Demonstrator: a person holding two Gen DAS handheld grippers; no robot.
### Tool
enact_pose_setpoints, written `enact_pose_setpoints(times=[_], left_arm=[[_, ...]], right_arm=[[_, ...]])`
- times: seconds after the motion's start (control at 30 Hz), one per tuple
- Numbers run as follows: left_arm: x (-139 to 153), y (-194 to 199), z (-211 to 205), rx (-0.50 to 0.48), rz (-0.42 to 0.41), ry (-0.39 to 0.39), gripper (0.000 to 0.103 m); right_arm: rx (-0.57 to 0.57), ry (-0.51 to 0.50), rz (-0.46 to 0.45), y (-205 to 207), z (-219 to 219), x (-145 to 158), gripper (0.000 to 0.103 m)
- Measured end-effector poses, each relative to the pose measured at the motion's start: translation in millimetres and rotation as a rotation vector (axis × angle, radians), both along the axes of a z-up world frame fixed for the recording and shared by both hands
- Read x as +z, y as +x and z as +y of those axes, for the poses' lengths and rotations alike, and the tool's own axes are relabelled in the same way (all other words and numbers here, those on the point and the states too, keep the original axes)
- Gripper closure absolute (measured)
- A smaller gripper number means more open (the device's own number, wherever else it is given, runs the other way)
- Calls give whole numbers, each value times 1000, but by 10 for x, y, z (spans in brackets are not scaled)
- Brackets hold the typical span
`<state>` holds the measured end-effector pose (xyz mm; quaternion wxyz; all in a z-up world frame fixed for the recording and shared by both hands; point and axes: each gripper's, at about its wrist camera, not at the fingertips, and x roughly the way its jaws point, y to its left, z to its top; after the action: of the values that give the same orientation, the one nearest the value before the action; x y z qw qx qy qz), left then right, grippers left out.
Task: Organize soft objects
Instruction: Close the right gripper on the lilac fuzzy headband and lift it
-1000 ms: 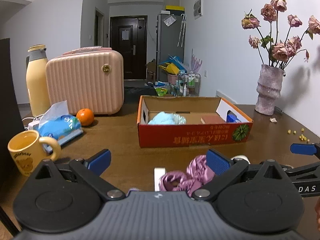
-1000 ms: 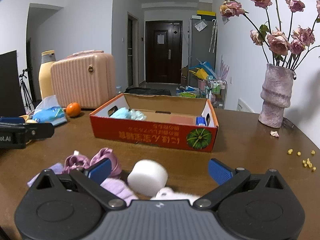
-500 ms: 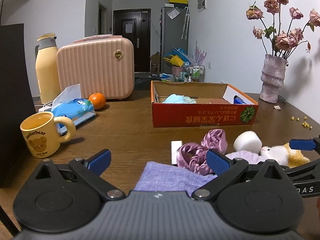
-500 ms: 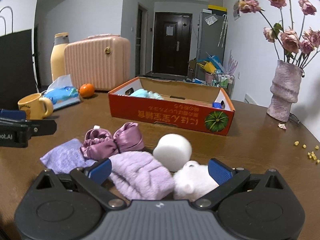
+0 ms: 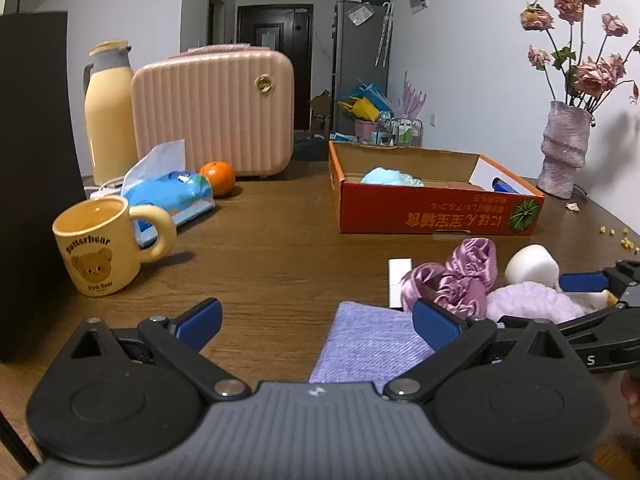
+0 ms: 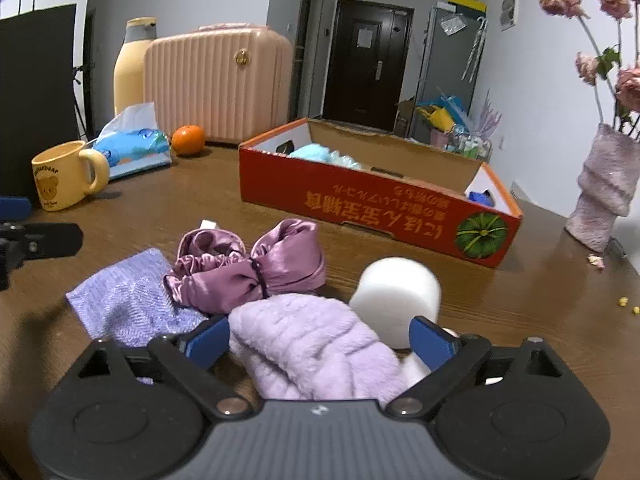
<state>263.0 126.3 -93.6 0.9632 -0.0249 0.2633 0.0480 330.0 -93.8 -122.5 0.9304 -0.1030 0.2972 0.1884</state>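
Right wrist view: my right jaws (image 6: pixel 318 338) closing round the fluffy lilac mitt (image 6: pixel 308 344), light, squashy; grip mid-bulk. Left jaws (image 5: pixel 316 318) apart, empty.

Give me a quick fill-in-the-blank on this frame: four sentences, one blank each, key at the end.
1. The fluffy lilac item lies between the fingers of the ____ gripper.
2. The orange sits in front of the ____ suitcase.
3. The yellow mug bears a picture of a ____.
4. A light blue soft item already lies inside the ____.

Missing words: right; pink; bear; cardboard box
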Motion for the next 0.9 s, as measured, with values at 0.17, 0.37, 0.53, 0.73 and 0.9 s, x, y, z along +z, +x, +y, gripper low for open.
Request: enact_pose_setpoints(times=[0.17,0.37,0.53,0.73,0.9], left_arm=[[-56,49,65,9,30,-23,0],[-84,54,94,31,40,-30,0],[-102,75,124,48,52,-40,0],[-119,89,122,55,53,-37,0],[-133,106,116,55,49,-45,0]], right_arm=[[17,18,49,115,56,-128,26],[40,55,74,120,42,-203,53],[39,84,65,106,1,-194,62],[38,112,42,47,-47,-154,69],[31,143,15,-18,-112,-96,70]])
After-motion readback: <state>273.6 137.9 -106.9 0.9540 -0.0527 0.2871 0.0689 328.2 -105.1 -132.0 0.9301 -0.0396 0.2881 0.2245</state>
